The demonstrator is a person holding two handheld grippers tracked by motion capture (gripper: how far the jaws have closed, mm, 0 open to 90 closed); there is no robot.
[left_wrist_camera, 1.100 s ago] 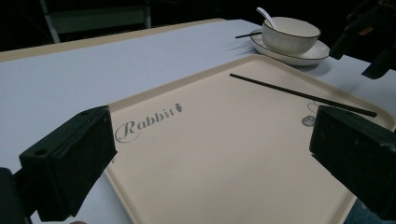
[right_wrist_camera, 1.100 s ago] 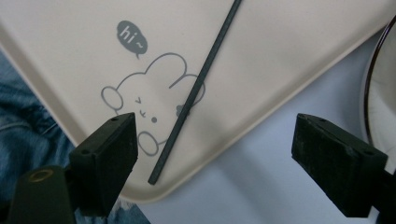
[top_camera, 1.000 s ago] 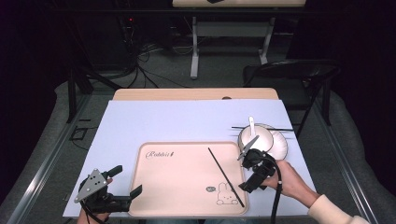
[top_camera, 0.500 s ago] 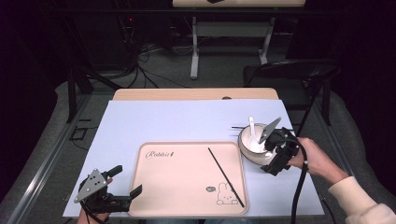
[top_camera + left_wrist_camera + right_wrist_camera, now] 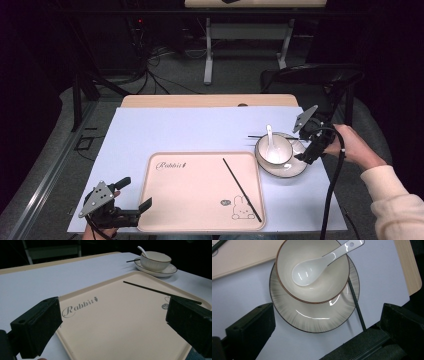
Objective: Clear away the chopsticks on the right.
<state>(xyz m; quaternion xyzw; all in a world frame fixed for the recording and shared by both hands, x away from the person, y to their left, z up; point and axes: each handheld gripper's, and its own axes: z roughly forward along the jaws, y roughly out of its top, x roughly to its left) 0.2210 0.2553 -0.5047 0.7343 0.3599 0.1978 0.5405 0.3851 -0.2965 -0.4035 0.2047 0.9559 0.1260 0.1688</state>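
A beige tray [image 5: 195, 200] printed "Rabbit" lies at the table's front, with a black chopstick [image 5: 241, 190] slanting across its right half. To its right a cream bowl [image 5: 282, 150] holding a white spoon [image 5: 270, 140] stands on a plate [image 5: 285, 170]. A second chopstick [image 5: 355, 307] rests across the plate's rim beside the bowl. My right gripper [image 5: 304, 150] hovers at the plate's right edge; its jaws have just been opening and stand wide with nothing between them. My left gripper [image 5: 134, 194] is open at the tray's front left corner, empty. The left gripper view looks across the tray [image 5: 120, 327] to the chopstick [image 5: 155, 291] and the bowl [image 5: 155, 261].
A pale blue mat [image 5: 190, 130] covers the wooden table [image 5: 210, 101]. A black chair [image 5: 310, 75] stands behind the right corner. The person's right hand [image 5: 355, 147] and a cable [image 5: 332, 185] hang over the table's right edge.
The right gripper has left the tray's right side by the chopstick, and has moved right, back and up to the plate's far edge. The chopstick stays on the tray. The left gripper has not moved.
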